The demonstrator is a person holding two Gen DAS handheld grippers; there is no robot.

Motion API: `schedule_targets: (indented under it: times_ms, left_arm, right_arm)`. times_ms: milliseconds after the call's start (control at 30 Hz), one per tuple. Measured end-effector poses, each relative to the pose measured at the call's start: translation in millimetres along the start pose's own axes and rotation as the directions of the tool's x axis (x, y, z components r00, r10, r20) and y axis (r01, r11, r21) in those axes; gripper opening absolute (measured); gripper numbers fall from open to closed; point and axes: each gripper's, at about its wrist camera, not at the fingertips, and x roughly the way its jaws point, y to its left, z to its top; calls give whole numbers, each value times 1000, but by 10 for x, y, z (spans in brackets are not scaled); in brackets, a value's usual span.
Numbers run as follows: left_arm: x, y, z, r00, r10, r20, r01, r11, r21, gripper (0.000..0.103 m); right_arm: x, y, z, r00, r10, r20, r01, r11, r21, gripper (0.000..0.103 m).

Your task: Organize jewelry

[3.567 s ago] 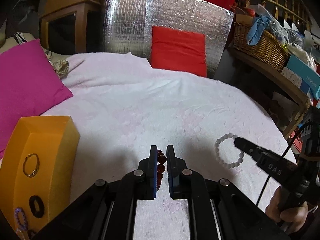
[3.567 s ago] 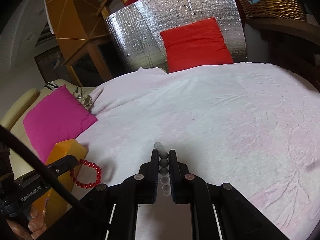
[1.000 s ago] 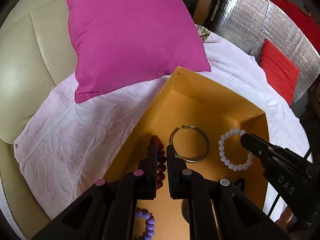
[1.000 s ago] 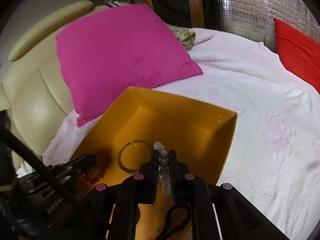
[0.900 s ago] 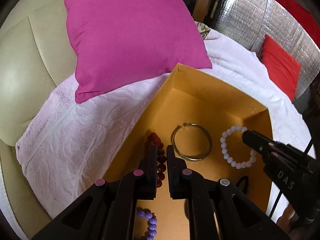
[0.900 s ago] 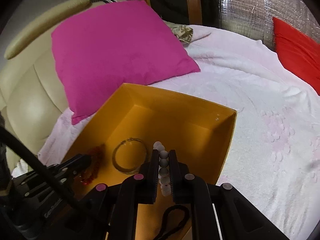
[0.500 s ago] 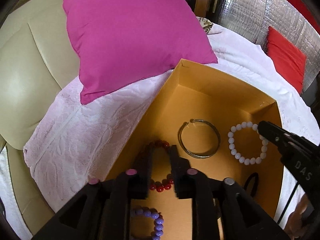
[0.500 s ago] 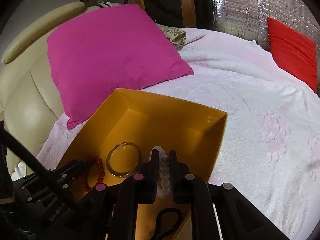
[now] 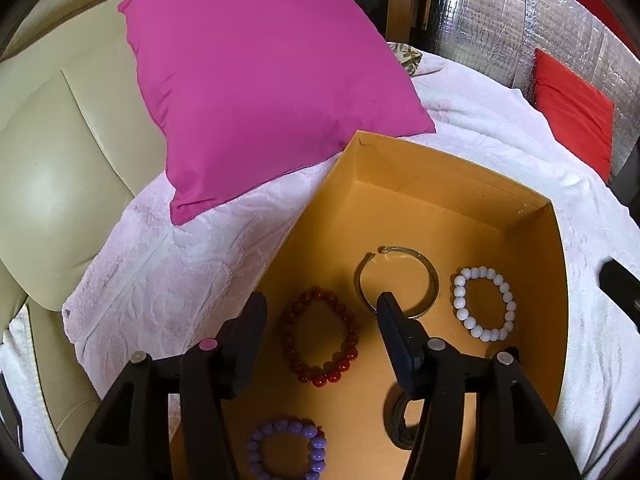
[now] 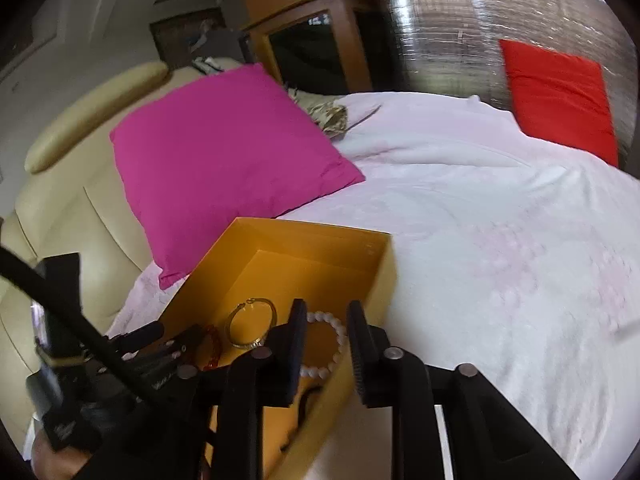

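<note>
both tools opening, nothing pinched: left tool (image 9: pixel 320 308) over the glossy red bracelet (image 9: pixel 319 340) mid-frame in the orange box (image 9: pixel 460 184), right tool (image 10: pixel 326 316) above the white one (image 10: pixel 326 344).

Beige sofa (image 9: pixel 60 128), wood cabinet (image 10: pixel 316 40).

Matt orange cardboard for the box (image 9: pixel 448 176); glossy round beads on the red bracelet (image 9: pixel 319 336), milky smooth ones on the white bracelet (image 9: pixel 484 298). Dull metal on the open bangle (image 9: pixel 430 280). Textured, plush cloth on the pale blanket (image 10: pixel 500 240), faintly sheened fabric on the magenta cushion (image 9: pixel 260 92).
</note>
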Motion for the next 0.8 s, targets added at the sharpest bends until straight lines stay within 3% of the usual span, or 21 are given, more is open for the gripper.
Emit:
schedule_targets:
  times_ms: [67,100,400,467,500,700,800]
  left_arm:
    - [-30,-31,-2,1000,13,11,-13,1000,8,63]
    - [-53,-48,-5,1000,15,19,-15,1000,13,64]
    - [-475,-308,-202,994,-6,113,1,999,46,68]
    - [-638,-386,-294,989,-14,147,6,998,55,74]
    - [-742,-437,-353,986,-14,166,4,998,60,80]
    - [-1518,-738,-662,970,-69,233,40,991,129,82]
    - [-1969,-847,-704,960,-37,276,-6,988,155,82]
  right_arm:
    - [-124,-104,-67,1000,3,11,-4,1000,26,55]
    - [-191,-155,-105,1000,2,20,-3,999,36,62]
    - [-894,-557,-603,988,-144,52,145,989,-23,66]
    - [-1106,-673,-752,978,-198,59,201,978,-47,66]
    - [-1191,-727,-802,975,-215,61,219,974,-52,66]
    - [-1841,-1083,-1077,957,-272,100,272,962,13,66]
    - [-2175,-1129,-1110,948,-279,156,274,960,50,66]
